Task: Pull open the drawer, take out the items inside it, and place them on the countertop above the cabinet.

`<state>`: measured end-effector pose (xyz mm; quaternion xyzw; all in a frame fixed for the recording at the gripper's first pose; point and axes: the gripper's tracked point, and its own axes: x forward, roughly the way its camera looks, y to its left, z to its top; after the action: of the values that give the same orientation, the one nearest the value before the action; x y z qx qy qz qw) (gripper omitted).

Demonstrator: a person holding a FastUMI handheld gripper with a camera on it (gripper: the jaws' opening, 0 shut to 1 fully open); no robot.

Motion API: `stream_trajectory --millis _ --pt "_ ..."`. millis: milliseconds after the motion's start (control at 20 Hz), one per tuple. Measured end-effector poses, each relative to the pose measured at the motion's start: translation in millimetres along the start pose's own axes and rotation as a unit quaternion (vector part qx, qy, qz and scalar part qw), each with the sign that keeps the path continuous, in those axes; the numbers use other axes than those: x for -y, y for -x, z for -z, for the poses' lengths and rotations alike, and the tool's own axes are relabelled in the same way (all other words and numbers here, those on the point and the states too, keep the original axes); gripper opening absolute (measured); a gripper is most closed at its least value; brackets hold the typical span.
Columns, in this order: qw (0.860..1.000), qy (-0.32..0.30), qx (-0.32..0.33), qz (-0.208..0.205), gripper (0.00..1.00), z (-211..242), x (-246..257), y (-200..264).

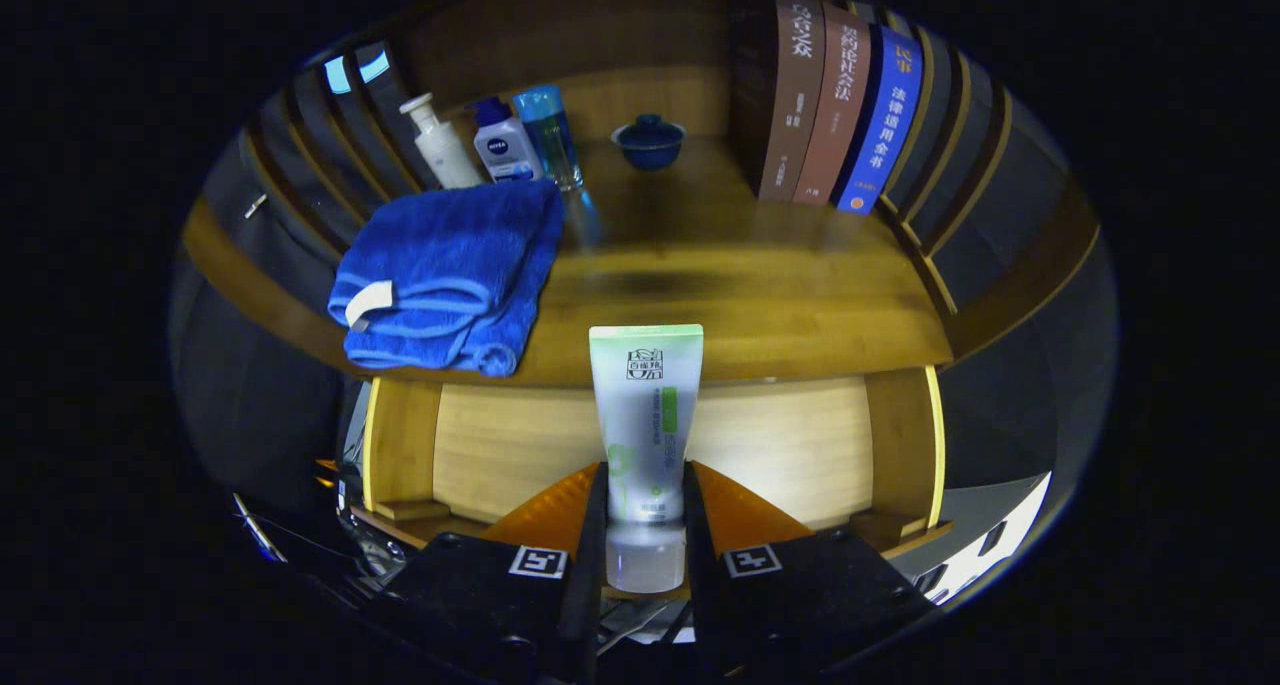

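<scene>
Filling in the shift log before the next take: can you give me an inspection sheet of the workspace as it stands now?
Surface: wooden countertop, bare patch straight beyond the tube.
Job's things: white-and-green squeeze tube held cap-down over the open drawer, not yet set down.
Clutter: folded blue towel at the counter's front edge; behind it a white pump bottle, a blue-capped white bottle and a clear blue bottle; a blue lidded cup at the back; three upright books.
Grippers: gripper jaws closed on the tube's lower part.
Cables: thin dark ones beside the drawer.
Surroundings: dark slatted side panels.
</scene>
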<state>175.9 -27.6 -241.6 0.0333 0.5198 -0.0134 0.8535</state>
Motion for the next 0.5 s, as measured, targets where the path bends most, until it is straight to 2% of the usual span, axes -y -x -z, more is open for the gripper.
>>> stream_trajectory --millis 250,500 --pt "1.0 0.018 0.015 0.008 0.42 -45.8 0.5 -27.9" --pt "1.0 0.011 0.014 -0.006 0.42 -79.6 -5.1 -62.6"
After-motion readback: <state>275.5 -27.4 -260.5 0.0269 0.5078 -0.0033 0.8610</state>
